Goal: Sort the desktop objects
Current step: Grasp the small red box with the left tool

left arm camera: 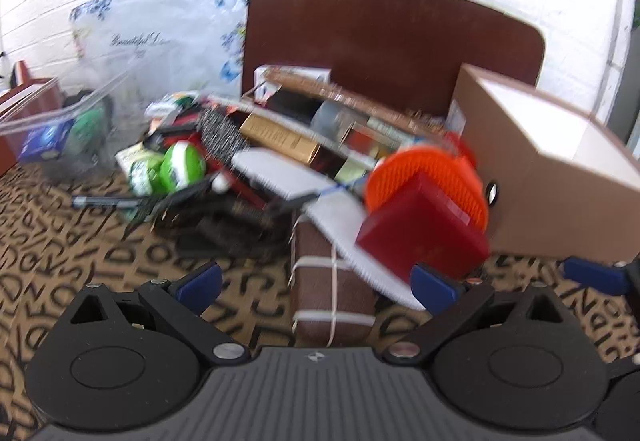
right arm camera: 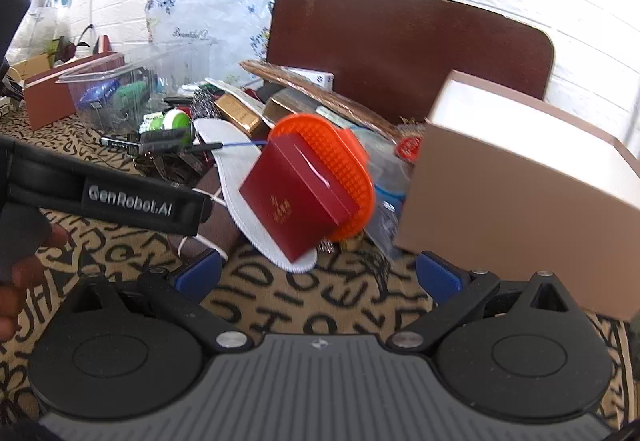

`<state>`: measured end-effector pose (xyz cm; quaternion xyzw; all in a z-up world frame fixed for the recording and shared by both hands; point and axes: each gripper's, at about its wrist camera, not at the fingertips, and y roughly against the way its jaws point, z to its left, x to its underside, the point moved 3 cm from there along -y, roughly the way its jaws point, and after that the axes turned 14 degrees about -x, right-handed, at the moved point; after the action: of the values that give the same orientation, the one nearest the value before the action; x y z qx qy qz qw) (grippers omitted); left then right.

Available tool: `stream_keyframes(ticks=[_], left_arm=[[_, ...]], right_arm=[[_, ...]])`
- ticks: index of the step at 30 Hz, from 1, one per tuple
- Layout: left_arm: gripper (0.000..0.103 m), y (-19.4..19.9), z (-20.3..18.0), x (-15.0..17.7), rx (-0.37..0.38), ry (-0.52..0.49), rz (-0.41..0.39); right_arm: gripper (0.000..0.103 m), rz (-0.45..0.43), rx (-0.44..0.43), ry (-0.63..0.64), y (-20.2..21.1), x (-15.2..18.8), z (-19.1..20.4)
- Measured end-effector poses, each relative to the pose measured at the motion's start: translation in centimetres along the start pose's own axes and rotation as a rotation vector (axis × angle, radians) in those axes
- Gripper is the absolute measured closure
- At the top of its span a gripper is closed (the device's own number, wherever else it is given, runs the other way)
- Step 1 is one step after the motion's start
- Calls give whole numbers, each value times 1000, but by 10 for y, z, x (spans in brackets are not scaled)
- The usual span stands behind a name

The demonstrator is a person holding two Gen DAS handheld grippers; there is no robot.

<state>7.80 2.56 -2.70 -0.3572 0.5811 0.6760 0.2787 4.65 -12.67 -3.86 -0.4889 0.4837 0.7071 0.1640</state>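
Note:
A heap of desktop objects lies on a letter-patterned cloth. A red box leans on an orange ribbed basket, over a white insole. A brown bundle tied with white cord lies just in front of my left gripper. A green ball sits at the left of the heap. Both grippers are open and empty. My right gripper is just short of the red box. The left gripper's black handle crosses the right wrist view.
A large tan cardboard box stands at the right, close to the right fingers. A clear plastic bin with items stands at the left. A brown board leans on the white brick wall behind.

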Motion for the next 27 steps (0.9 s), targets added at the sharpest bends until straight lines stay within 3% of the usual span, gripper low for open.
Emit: stream_keyframes(ticks=[4,7,13,14,16,17,18,22,27], left_arm=[[1,-5,-9,-15,100,3,-15],[2,-10,-20,-23,167,-5,-27],[6,-27,-43,-36,218,-28,-18],[8,-31,-46,-36,228,-31,-12],[20,-39,-51,-36,259,-39,9],[36,-43,-53,-33,271,-45,34],[36,-45,-52,-31,284,-38,47],[45,-31,-47,-24,286,-29,28],[46,-13,-44,-10,315,-18,60]], right_arm=[[4,-10,4,55,-14,-7,-3],[19,7,-16,47,-26,-8,-9],[26,30,-52,-6,-49,-9,-22],[27,27,-58,-11,-53,-9,-24],[40,36,-69,-28,-60,-9,-27],[43,45,-88,-43,-63,-8,-29],[54,46,-115,-61,-62,-7,-29],[72,41,-120,-86,-47,-4,-27],[74,27,-137,-106,-20,3,-24]])
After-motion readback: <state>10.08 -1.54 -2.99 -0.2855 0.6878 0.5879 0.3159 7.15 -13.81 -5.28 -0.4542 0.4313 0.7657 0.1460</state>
